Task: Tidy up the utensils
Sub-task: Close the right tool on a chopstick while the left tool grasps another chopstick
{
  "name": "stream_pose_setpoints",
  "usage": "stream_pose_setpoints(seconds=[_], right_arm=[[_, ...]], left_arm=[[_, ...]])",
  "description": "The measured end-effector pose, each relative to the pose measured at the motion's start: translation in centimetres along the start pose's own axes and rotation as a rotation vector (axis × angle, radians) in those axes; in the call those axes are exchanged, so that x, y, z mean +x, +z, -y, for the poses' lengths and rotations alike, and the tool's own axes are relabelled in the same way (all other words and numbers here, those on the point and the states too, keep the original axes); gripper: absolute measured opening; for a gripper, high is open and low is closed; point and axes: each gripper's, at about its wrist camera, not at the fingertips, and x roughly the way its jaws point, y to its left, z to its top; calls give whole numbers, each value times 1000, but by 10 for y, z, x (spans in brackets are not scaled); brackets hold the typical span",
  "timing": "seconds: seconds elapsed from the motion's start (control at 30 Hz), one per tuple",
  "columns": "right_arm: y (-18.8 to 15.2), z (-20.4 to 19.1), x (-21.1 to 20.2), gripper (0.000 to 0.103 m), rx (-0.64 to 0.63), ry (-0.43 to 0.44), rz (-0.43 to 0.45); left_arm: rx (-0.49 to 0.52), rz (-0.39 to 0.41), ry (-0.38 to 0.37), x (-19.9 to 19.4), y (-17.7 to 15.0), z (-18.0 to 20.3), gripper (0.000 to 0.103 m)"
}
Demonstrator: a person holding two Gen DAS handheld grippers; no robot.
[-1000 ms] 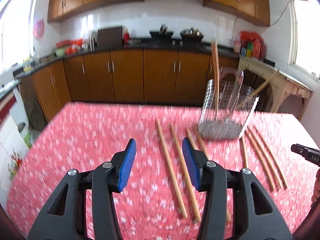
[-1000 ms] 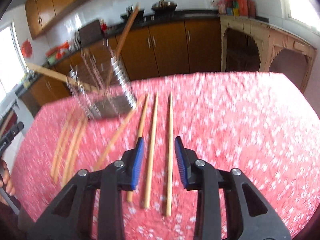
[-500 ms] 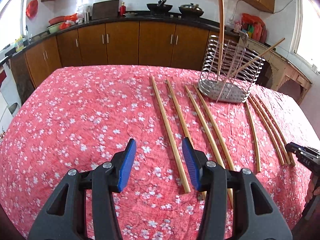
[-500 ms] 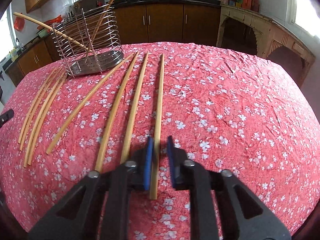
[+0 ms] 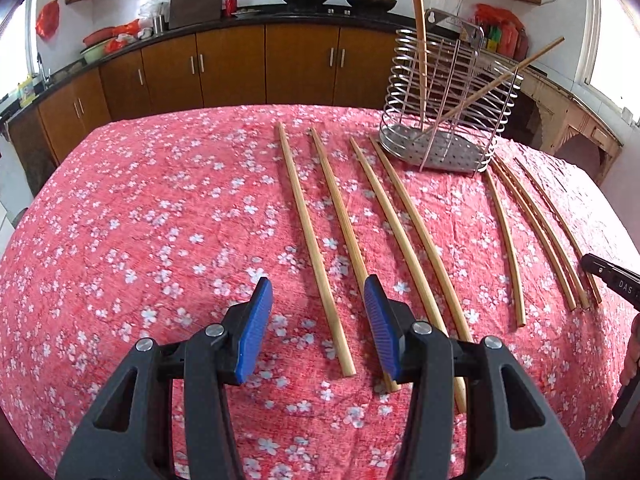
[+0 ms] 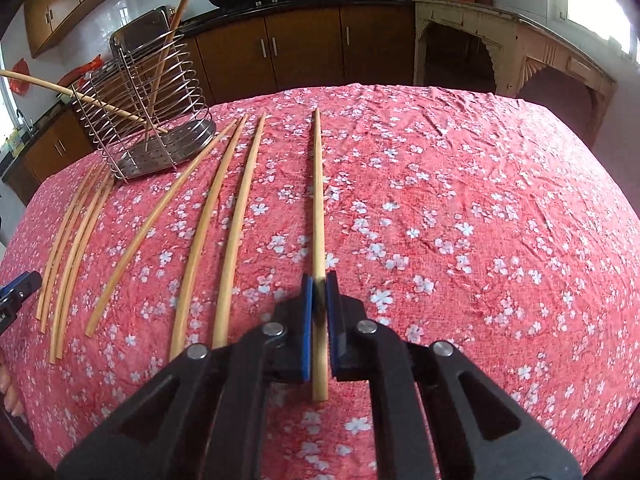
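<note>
Kitchen w/ brown cabinets [image 5: 232, 68] behind; table [image 6: 500, 200] under red floral cloth. Right gripper [image 6: 319, 312] clamped on pale wooden chopstick [image 6: 318, 200], near mid-table, tip toward far edge. Left gripper [image 5: 316, 328] spread apart, over near edge, holding nothing. Wire utensil rack [image 5: 448, 120] at far edge w/ two sticks inside, tops cut off by frame. Other chopsticks [image 5: 384, 208] flat on cloth.

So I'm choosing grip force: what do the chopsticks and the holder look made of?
The chopstick in the right gripper looks like bamboo or pale wood: matte tan, unlacquered, faint grain. The holder looks like stainless or chromed steel: shiny wire rings and a perforated metal base.
</note>
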Motion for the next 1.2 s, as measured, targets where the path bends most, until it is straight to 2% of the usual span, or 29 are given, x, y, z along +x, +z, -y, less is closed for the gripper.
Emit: stream_pose_setpoints(seconds=[0.2,0.3,0.5,0.63,0.93,1.0,1.13,1.2], right_arm=[[-2,-4,1,8,-10,-4,4],[-2,-4,2,8,-14,-7,7],[-3,-4,2,8,-27,-11,14],[-3,-5,3,8,-35,-18,14],[-8,-5,-2,8,-46,-8,11],[-10,-4,-4,8,-44,-6,11],[-14,-3,-7,8,-39,-1,11],[-16,-2,-9,8,-35,4,11]], left_arm=[[14,-18,-14,4,-1,9,48],[28,-37,7,7,-2,13,48],[-38,-34,10,7,-1,-1,44],[-2,-50,34,12,-1,0,37],[34,-56,63,17,0,7,37],[33,-55,69,17,0,6,34],[25,-52,67,15,-1,3,12],[22,-52,59,12,-2,0,8]])
